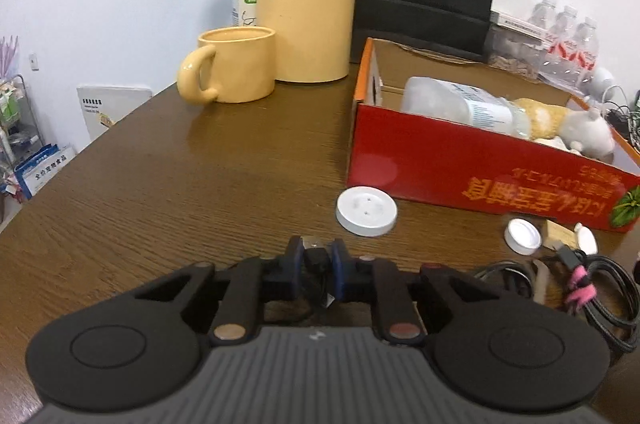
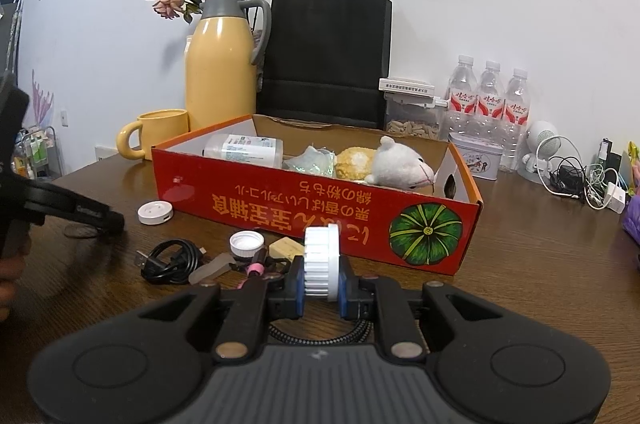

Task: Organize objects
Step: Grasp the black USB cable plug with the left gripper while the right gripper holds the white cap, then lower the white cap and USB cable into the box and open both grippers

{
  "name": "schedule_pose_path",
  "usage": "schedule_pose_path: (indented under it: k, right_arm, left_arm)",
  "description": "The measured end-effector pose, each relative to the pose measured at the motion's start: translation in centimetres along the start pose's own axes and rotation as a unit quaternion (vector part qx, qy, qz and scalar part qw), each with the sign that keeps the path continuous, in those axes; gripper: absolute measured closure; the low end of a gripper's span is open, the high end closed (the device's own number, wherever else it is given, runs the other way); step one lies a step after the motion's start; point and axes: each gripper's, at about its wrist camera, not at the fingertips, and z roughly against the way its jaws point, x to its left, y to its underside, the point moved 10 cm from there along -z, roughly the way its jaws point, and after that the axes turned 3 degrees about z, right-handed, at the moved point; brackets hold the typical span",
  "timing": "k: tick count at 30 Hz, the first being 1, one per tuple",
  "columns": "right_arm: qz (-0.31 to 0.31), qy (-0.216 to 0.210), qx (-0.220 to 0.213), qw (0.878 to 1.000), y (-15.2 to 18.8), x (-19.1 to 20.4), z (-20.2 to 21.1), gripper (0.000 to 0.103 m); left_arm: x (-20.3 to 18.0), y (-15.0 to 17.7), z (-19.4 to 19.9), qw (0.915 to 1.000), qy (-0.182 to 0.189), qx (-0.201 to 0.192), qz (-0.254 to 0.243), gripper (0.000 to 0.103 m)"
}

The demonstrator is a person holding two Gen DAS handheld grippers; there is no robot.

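Left hand-held gripper [image 1: 316, 258] clamped on a black USB plug [image 1: 313, 256]; right hand-held gripper [image 2: 320, 274] clamped on a white ribbed cap [image 2: 321, 262], above the bench [image 2: 520, 264] beside the red box [image 2: 320, 208].

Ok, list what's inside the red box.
In the red box: a clear labelled bottle lying down, a crumpled greenish wrapper, a yellow plush, a white plush. Anything beneath them is hidden.

White ribbed cap [image 2: 321, 263] upright on edge, w/ red box [image 2: 280, 216] behind.
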Motion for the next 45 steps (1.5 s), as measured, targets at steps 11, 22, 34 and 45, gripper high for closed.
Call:
schedule_pose_path:
  k: [11, 22, 34, 45]
  right_arm:
    - [0.000, 0.000, -0.003, 1.000, -0.1, 0.0, 0.1, 0.089]
    - [-0.006, -0.005, -0.045, 0.999, -2.8, -0.5, 1.4, 0.089]
    - [-0.003, -0.004, -0.087, 0.996, -10.0, -0.7, -1.7, 0.089]
    - [-0.031, -0.007, -0.050, 0.998, -11.4, -2.5, -9.7, 0.089]
  left_arm:
    - [-1.9, -0.2, 4.3, 0.9973, 0.026, -0.065, -0.025, 0.089]
    - [-5.7, -4.2, 8.2, 0.9875, 0.077, -0.130, -0.047, 0.089]
    - [-11.8, -11.0, 7.3, 0.9764, 0.111, -0.176, -0.058, 0.089]
    - [-14.2, -13.8, 0.3, 0.9840, 0.111, -0.135, -0.033, 0.089]
